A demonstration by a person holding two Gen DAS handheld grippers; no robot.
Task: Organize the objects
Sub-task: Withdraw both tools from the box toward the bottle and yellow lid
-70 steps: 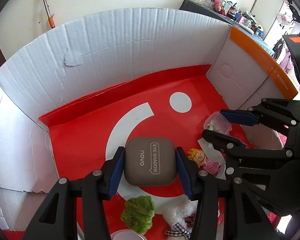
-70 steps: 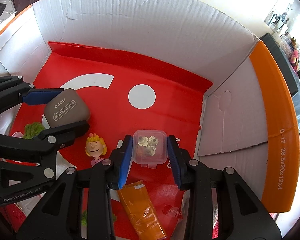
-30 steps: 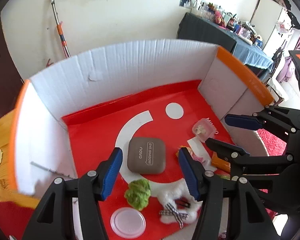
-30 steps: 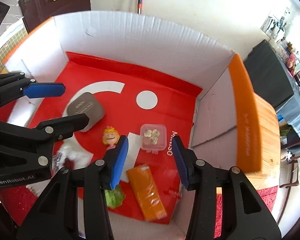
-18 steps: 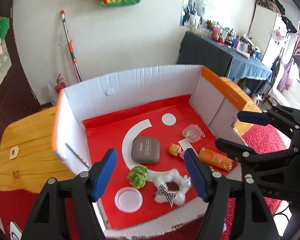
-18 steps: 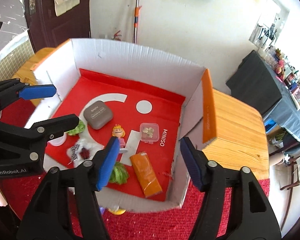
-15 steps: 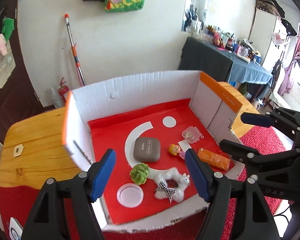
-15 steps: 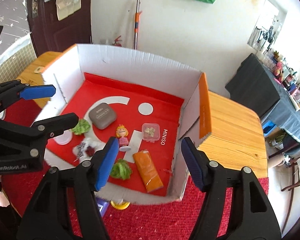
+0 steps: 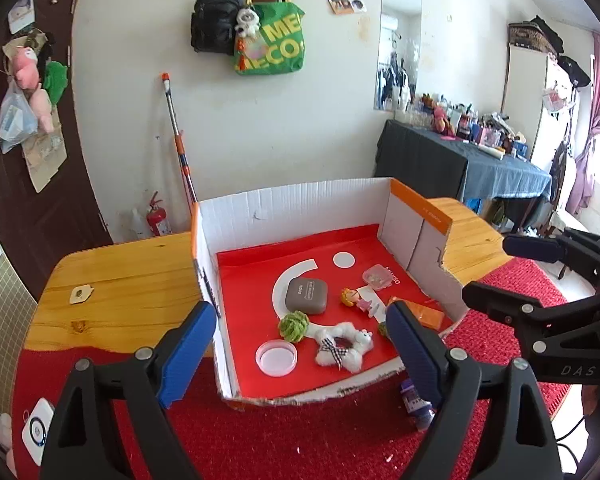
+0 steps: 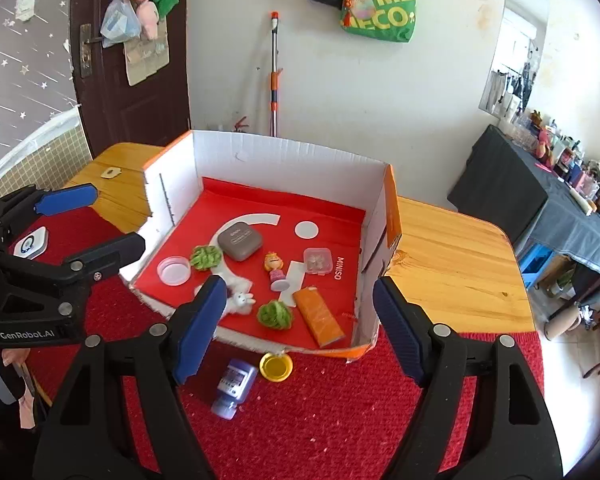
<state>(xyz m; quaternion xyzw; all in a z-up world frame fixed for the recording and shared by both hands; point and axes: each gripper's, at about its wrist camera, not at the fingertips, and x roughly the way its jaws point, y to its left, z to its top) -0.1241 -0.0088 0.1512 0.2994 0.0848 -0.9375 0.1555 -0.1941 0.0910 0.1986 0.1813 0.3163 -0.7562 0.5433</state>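
An open cardboard box (image 9: pixel 292 204) (image 10: pixel 284 160) with a red floor stands on the table. In it lie a grey eye shadow case (image 9: pixel 306 295) (image 10: pixel 240 241), a clear small container (image 9: pixel 376 277) (image 10: pixel 318 260), a doll figure (image 9: pixel 354 298) (image 10: pixel 275 268), an orange packet (image 10: pixel 319 317), green balls (image 9: pixel 293 326) (image 10: pixel 275 314), a white plush (image 9: pixel 342 346) and a round lid (image 9: pixel 276 358) (image 10: pixel 173 270). My left gripper (image 9: pixel 300 354) is open and empty, held high in front of the box. My right gripper (image 10: pixel 296 320) is open and empty, also high and back.
A purple bottle (image 10: pixel 233 387) and a yellow lid (image 10: pixel 276 366) lie on the red cloth (image 10: pixel 320 412) in front of the box. A white device (image 9: pixel 38 428) lies at the left. The wooden table (image 10: pixel 456 264) extends on both sides.
Both grippers let go of the case and the clear container inside the box, opened wide, and pulled up and back out of the box.
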